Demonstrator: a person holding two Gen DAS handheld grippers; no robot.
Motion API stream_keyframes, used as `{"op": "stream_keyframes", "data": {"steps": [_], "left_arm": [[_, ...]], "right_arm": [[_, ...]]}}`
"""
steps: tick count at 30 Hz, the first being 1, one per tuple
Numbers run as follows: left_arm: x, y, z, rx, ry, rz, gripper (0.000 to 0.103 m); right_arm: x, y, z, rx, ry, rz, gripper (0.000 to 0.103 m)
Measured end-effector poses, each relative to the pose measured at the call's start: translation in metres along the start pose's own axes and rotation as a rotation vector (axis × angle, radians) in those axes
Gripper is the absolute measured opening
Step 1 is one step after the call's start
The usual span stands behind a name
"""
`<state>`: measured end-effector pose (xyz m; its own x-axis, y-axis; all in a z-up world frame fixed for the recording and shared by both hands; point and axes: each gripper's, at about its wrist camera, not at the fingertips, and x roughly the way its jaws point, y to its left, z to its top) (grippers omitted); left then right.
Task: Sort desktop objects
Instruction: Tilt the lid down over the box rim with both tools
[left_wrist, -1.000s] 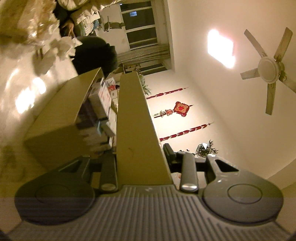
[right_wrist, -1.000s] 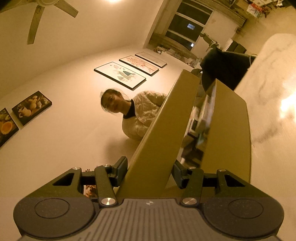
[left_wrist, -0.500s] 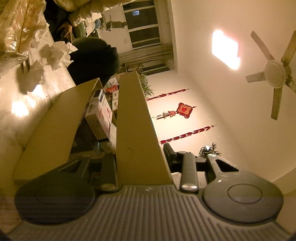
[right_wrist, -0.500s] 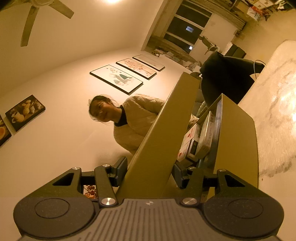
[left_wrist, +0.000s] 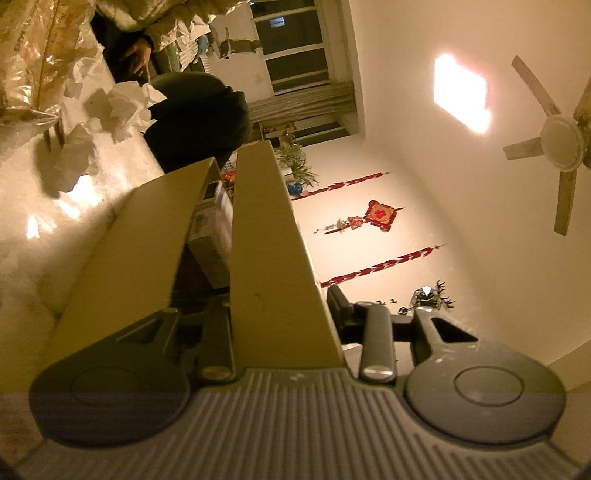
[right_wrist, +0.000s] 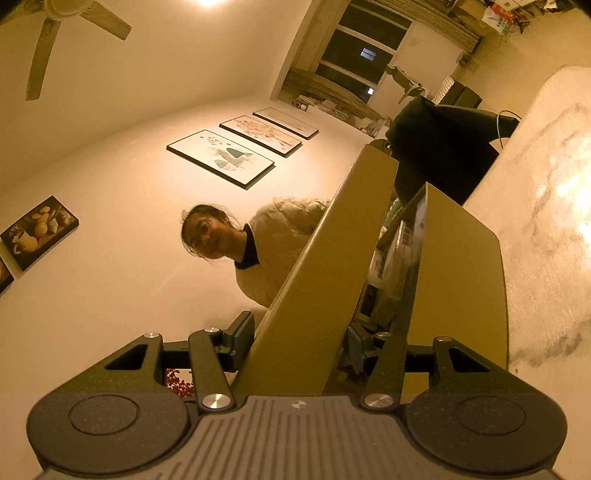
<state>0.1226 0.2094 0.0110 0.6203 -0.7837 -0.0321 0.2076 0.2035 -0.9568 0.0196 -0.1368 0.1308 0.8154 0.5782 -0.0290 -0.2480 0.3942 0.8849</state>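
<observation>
Olive panels hide most of the small boxes (left_wrist: 212, 236); their labels blur, and the ceiling fan (left_wrist: 561, 142) is cropped.

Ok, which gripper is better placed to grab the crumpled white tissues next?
Probably left: the crumpled white tissues lie on the pale marble table ahead of the left gripper; the right wrist view shows none. Both must first drop their loads: small white carton left, barcoded carton right.
</observation>
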Motion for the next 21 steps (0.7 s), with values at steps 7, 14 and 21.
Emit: {"op": "stream_keyframes", "data": {"steps": [7, 14, 21], "left_arm": [[0.002, 0.010, 0.002, 0.021, 0.022, 0.050, 0.040], [0.005, 0.000, 0.001, 0.104, 0.043, 0.114, 0.051], [0.011, -0.020, -0.002, 0.227, 0.065, 0.221, 0.068]], "right_arm": [[0.006, -0.014, -0.007, 0.017, 0.023, -0.035, 0.056], [0.005, -0.013, -0.009, -0.011, 0.030, -0.042, 0.058], [0.003, -0.003, -0.012, -0.047, 0.027, -0.060, 0.061]]}}
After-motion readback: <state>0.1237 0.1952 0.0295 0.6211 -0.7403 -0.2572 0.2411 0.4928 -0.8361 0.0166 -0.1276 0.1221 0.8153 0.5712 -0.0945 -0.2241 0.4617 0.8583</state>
